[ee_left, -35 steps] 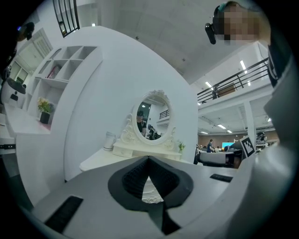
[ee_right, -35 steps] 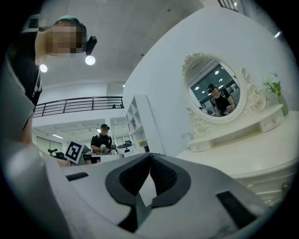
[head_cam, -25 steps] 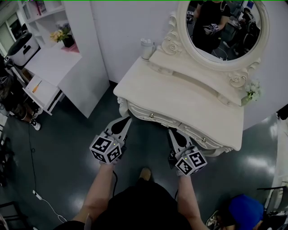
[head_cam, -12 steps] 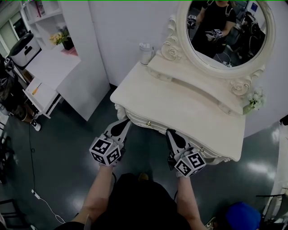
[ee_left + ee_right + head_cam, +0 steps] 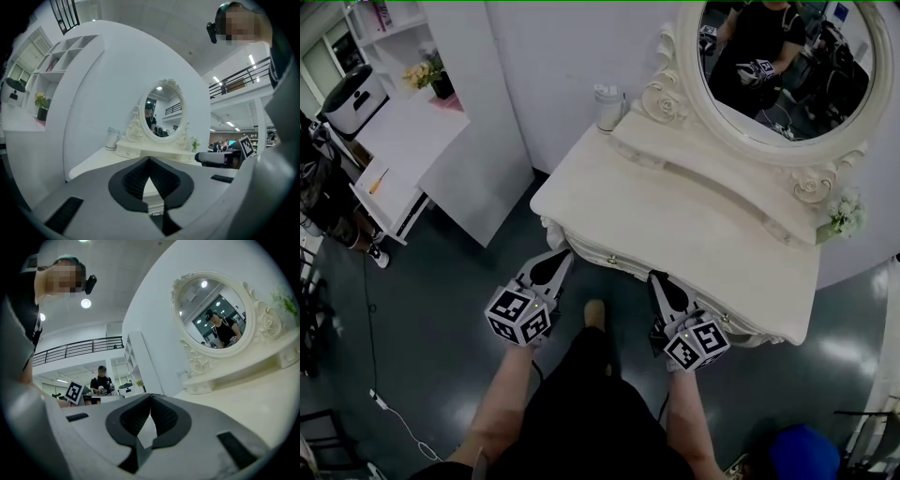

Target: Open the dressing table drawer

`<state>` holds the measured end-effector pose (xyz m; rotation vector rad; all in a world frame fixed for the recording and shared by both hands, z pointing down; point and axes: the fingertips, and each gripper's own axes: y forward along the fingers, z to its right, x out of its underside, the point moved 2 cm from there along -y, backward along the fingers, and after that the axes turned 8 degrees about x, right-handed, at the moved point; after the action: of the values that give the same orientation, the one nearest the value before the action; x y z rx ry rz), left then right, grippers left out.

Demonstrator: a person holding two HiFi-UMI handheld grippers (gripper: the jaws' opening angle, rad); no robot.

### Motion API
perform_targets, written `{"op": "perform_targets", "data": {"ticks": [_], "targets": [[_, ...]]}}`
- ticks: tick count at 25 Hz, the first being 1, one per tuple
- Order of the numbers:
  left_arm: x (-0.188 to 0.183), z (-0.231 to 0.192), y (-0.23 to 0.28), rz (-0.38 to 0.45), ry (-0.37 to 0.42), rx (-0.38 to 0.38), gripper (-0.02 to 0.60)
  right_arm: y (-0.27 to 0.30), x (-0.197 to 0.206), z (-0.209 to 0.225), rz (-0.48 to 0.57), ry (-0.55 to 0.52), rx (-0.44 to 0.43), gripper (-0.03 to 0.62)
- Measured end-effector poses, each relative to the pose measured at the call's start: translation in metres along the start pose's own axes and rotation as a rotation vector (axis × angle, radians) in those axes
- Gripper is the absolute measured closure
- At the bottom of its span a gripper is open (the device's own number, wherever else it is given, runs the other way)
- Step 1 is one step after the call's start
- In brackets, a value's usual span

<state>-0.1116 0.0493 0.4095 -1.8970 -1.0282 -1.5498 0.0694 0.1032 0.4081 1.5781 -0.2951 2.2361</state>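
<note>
Left gripper (image 5: 565, 253) jaws together, nothing held; right gripper (image 5: 656, 276) jaws together, nothing held; drawer (image 5: 614, 259) shut, between the two tips, 12 o'clock from the person; dressing table (image 5: 675, 211) beyond; mirror (image 5: 787, 66) at 1 o'clock.

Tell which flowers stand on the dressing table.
The white flowers at the dressing table's right end, beside the mirror; the yellow flowers sit on the desk at far left.
</note>
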Motion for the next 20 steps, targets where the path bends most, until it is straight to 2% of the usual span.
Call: {"op": "perform_targets", "data": {"ticks": [9, 20], "targets": [[-0.006, -0.019, 0.067, -0.008, -0.015, 0.075, 0.577, 0.031, -0.020, 0.042, -0.008, -0.020, 0.038, 0.588], [-0.014, -0.076, 0.145, -0.035, -0.052, 0.107, 0.577, 0.104, -0.027, 0.089, -0.048, -0.010, 0.056, 0.588]]}}
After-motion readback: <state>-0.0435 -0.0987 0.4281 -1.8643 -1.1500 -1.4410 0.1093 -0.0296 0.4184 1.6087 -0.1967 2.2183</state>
